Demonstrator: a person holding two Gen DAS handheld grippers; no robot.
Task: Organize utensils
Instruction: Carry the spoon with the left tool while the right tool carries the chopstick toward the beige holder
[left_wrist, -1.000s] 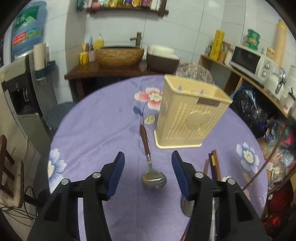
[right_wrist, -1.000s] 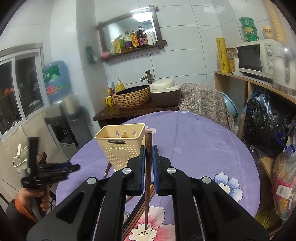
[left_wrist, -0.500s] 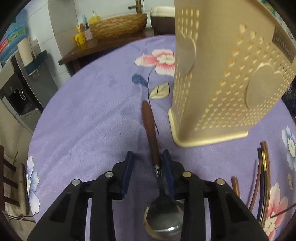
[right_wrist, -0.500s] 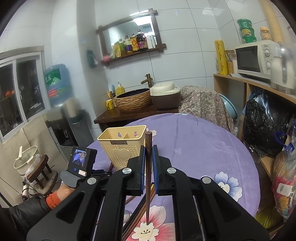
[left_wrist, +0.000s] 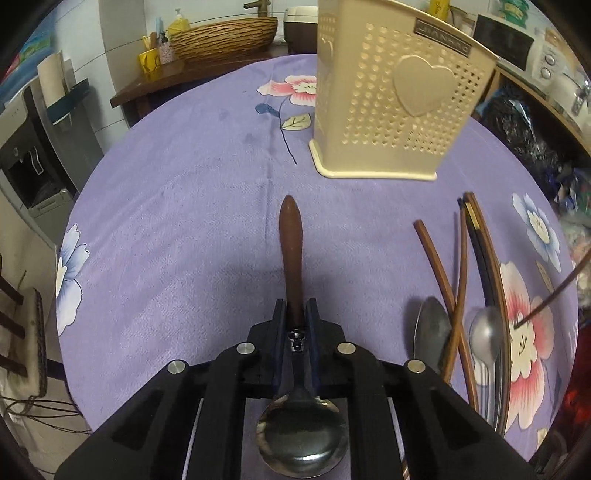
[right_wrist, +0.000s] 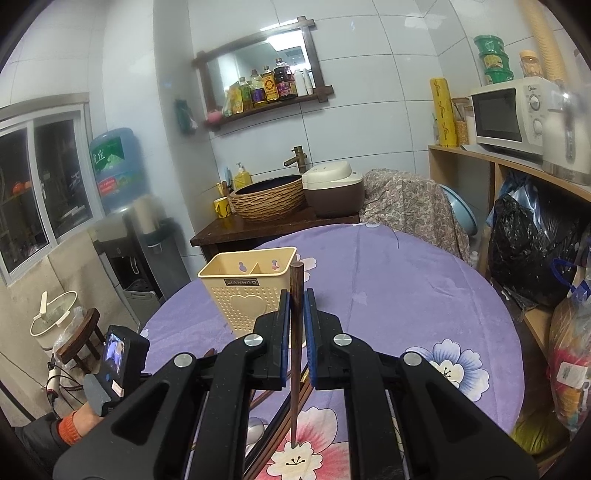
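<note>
My left gripper (left_wrist: 295, 312) is shut on the brown wooden handle of a metal spoon (left_wrist: 291, 240), whose bowl lies under the gripper body. The cream utensil holder (left_wrist: 399, 99) stands just beyond, on the purple flowered tablecloth (left_wrist: 184, 221). Several chopsticks (left_wrist: 476, 243) and two metal spoons (left_wrist: 432, 328) lie at the right. My right gripper (right_wrist: 295, 299) is shut on one dark chopstick (right_wrist: 294, 369), held upright with its tip on the cloth. The holder (right_wrist: 247, 291) stands behind it to the left, with two compartments.
The left gripper's camera unit and hand (right_wrist: 110, 365) show at lower left in the right wrist view. A wooden counter with a wicker basin (right_wrist: 269, 199) and rice cooker (right_wrist: 332, 188) stands behind the table. Shelves with a microwave (right_wrist: 513, 114) and bags are at the right.
My left gripper came down over the spoon, closed on its handle and drew it back from the holder. My right gripper stays shut on the upright chopstick, barely moved.
</note>
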